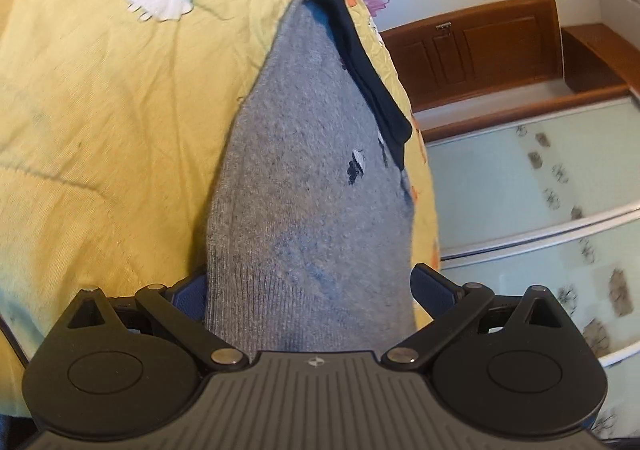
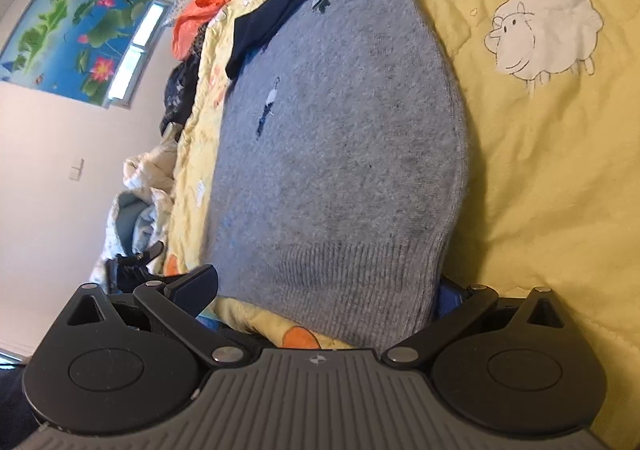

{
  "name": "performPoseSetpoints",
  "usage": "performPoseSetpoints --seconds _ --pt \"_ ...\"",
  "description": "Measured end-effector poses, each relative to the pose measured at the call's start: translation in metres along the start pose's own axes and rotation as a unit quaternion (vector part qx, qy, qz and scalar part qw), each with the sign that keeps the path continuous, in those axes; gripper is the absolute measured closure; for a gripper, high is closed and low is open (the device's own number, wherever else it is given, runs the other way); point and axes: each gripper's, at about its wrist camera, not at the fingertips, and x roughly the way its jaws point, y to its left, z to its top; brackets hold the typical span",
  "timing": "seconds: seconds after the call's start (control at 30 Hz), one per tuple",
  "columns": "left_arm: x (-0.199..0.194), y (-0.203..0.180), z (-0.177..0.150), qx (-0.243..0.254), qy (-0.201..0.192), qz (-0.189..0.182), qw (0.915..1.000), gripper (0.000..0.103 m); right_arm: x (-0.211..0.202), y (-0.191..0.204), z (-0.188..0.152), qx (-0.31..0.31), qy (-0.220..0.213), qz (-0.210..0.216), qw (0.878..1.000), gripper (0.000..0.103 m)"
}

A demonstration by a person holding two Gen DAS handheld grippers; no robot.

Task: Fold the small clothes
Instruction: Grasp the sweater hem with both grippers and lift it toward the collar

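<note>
Left wrist view: the left gripper (image 1: 310,286) was spread wide around the ribbed hem of the grey knitted sweater with dark navy trim (image 1: 304,169), lying on the yellow quilted sheep-print bedspread (image 1: 100,109); closing shallow could miss the lower layer. Right wrist view: the right gripper (image 2: 320,290) likewise gaped at the sweater's (image 2: 340,149) hem, one finger under it, so a pinch might snag the bedspread (image 2: 540,169) beneath.

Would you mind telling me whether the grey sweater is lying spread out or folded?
Spread out: the grey sweater lies as one flat layer on the yellow quilt, ribbed hem nearest. Its sleeves are not clearly shown.

Grey knit sweater (image 2: 340,153) with navy trim (small dark motifs) lies on yellow sheep-print quilt (image 2: 540,129).
</note>
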Motion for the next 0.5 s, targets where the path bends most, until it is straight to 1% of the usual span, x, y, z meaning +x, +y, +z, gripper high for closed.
performPoseSetpoints --seconds 0.2,0.27,0.3,0.33,0.37,0.4,0.43,0.47,0.5 --pt "0.002 -0.006 -0.005 0.022 0.024 0.002 0.9995 0.001 0.000 -0.007 0.004 0.007 -0.001 0.015 1.000 0.001" --pt "0.003 -0.007 -0.007 0.026 0.018 0.004 0.9995 0.001 -0.002 -0.010 0.004 0.016 -0.005 0.022 1.000 0.001" --pt "0.003 -0.008 -0.008 0.030 0.012 0.011 0.9994 0.011 -0.001 -0.011 0.004 0.017 -0.007 0.024 1.000 0.002" --pt "0.003 -0.011 -0.009 0.042 0.006 0.032 0.9986 0.040 0.000 -0.011 0.006 0.017 -0.009 0.024 1.000 0.005" --pt "0.004 -0.014 -0.010 0.058 0.007 0.060 0.9965 0.055 -0.001 -0.012 0.005 0.018 -0.011 0.021 1.000 0.009" --pt "0.003 -0.014 -0.010 0.068 0.009 0.084 0.9941 0.074 0.000 -0.013 0.005 0.017 -0.012 0.013 1.000 0.022" --pt "0.002 -0.012 -0.008 0.065 0.012 0.091 0.9937 0.076 -0.002 -0.014 0.006 0.015 -0.011 0.003 1.000 0.038" --pt "0.001 -0.008 -0.006 0.055 0.017 0.087 0.9946 0.076 -0.002 -0.016 0.006 0.015 -0.010 -0.008 1.000 0.047" --pt "0.001 -0.006 -0.004 0.049 0.023 0.083 0.9951 0.077 -0.001 -0.019 0.007 0.017 -0.009 -0.021 1.000 0.068"
